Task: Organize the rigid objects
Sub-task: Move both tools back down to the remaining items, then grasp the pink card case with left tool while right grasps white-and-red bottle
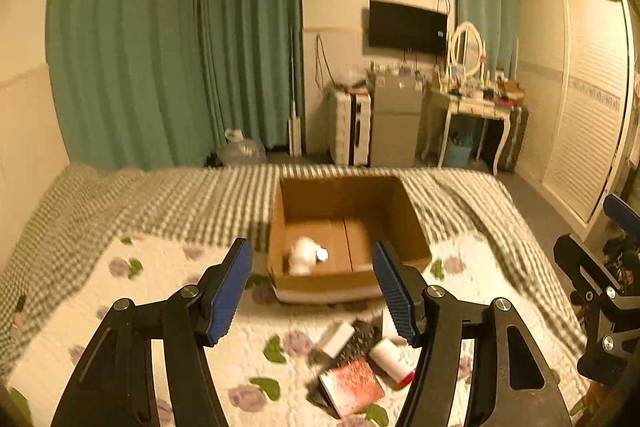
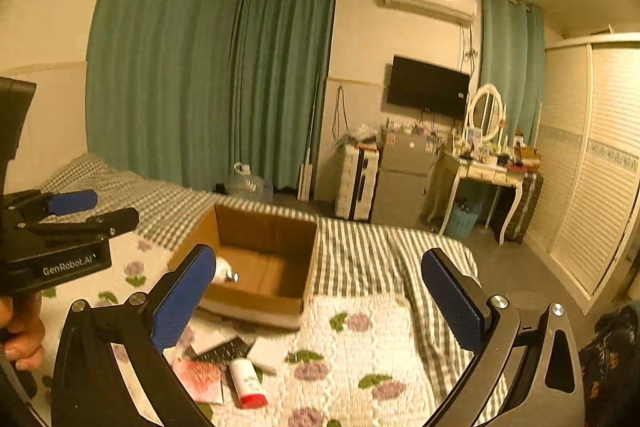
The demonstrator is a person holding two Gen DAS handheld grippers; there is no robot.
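An open cardboard box stands on the bed, with a white object lying inside it. In front of the box lies a pile: a red booklet, a white bottle with a red cap, a small white box and a black remote. My left gripper is open and empty above the pile. My right gripper is open and empty, to the right of the pile. The left gripper also shows in the right wrist view.
The bed has a flowered white quilt over a grey checked sheet. Beyond the bed are teal curtains, a water jug, a small fridge, a dressing table and a white wardrobe.
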